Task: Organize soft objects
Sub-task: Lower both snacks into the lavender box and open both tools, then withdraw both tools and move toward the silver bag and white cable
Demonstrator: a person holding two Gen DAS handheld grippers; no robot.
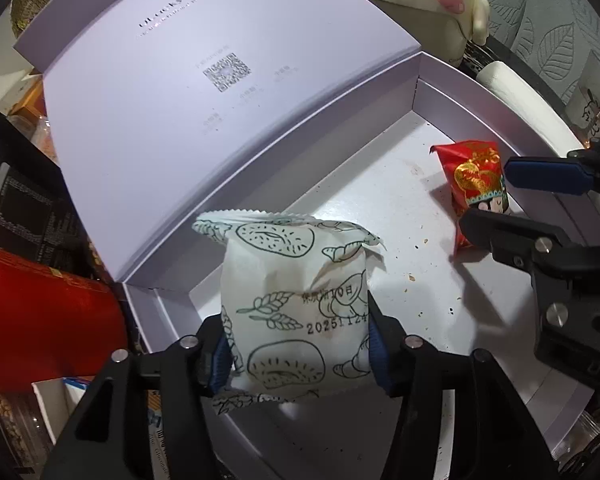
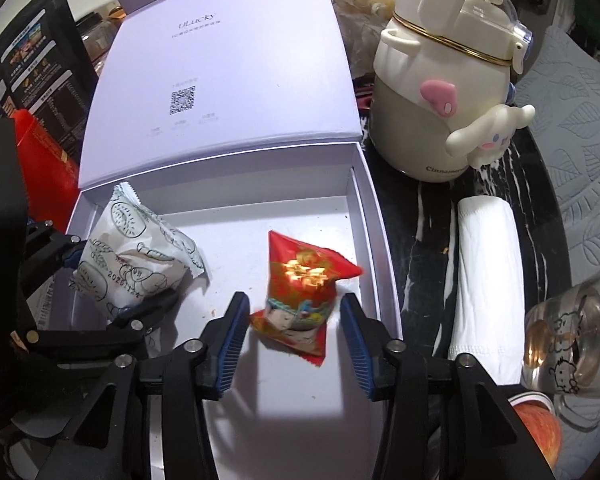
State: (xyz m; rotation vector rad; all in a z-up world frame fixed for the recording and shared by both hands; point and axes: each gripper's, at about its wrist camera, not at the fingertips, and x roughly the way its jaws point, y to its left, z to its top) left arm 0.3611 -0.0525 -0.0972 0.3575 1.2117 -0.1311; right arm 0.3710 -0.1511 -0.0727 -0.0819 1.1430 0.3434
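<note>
Left wrist view: the left gripper [image 1: 297, 344] points down into an open pale-lilac box [image 1: 452, 92], with its blue pads [image 1: 219, 360] pressed against both sides of a white pastry packet [image 1: 295, 300]. The packet stands near the box's front-left corner, its crimped top close to the raised lid [image 1: 203, 80]. Bare, crumb-dotted floor lies open between it and the red snack packet [image 1: 478, 184] at the right wall. Drawings of bread and wheat cover the white wrapper, along with a printed date starting "2025112" — its end is hidden by a pad. Faint lid lettering and a QR code are too washed out to read. A red canister [image 1: 39, 312] at the left is cut off.

Right wrist view: the right gripper [image 2: 293, 338] has its jaws parted, straddling the red snack packet without its pads [image 2: 231, 344] touching — a gap shows on each side. The packet lies on the box floor near the right wall [image 2: 380, 264], blurred, so its gold print is unreadable. The lid reads "uLucky". Right of the box stand a cream bottle [image 2: 432, 92] marked "Cinnamor…", a white roll [image 2: 486, 280] and a glass [image 2: 572, 340].
</note>
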